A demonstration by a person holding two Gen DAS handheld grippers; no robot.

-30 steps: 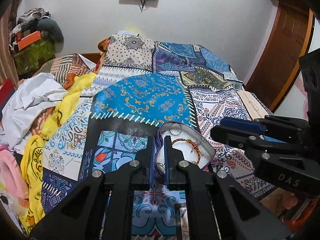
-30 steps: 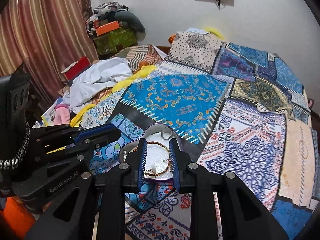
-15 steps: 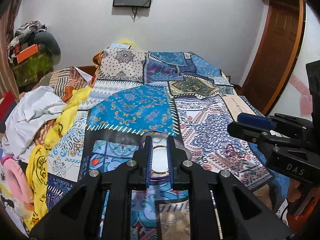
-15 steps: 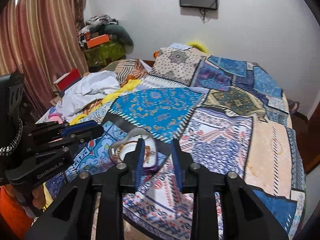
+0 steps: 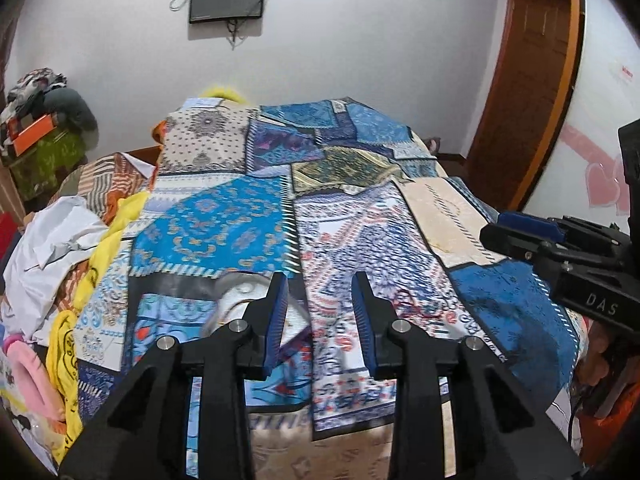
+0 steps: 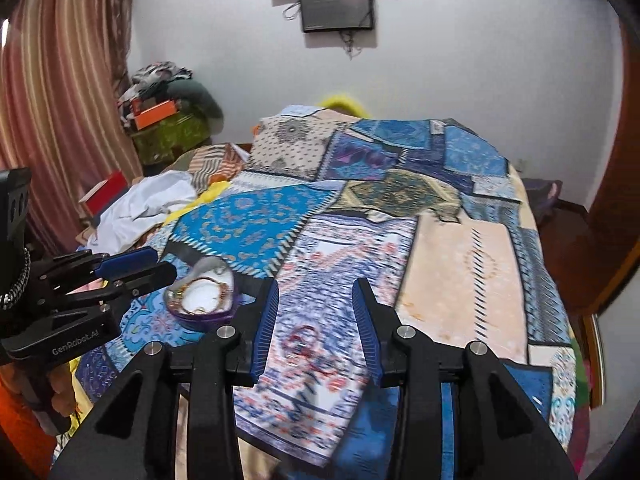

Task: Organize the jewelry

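A purple heart-shaped jewelry box (image 6: pixel 204 296) lies open on the patchwork bedspread (image 6: pixel 452 264), with gold bangles on its white lining. In the left wrist view the box (image 5: pixel 236 300) is blurred and partly hidden behind my left finger. My left gripper (image 5: pixel 320 316) is open and empty, raised above the bed near the box. My right gripper (image 6: pixel 316 320) is open and empty, to the right of the box and above the bed's front part. A small reddish piece (image 5: pixel 420 310) lies on the spread; I cannot tell what it is.
A heap of white and yellow clothes (image 5: pixel 68 240) lies on the bed's left side. A cluttered stack (image 6: pixel 168 120) stands at the far left by the curtain. A wooden door (image 5: pixel 532 76) is at the right. A screen (image 6: pixel 336 6) hangs on the wall.
Both grippers have opened wide and pulled back and up from the box. The left gripper was shut on the box's rim a second ago and has let go; the box stays on the bed.
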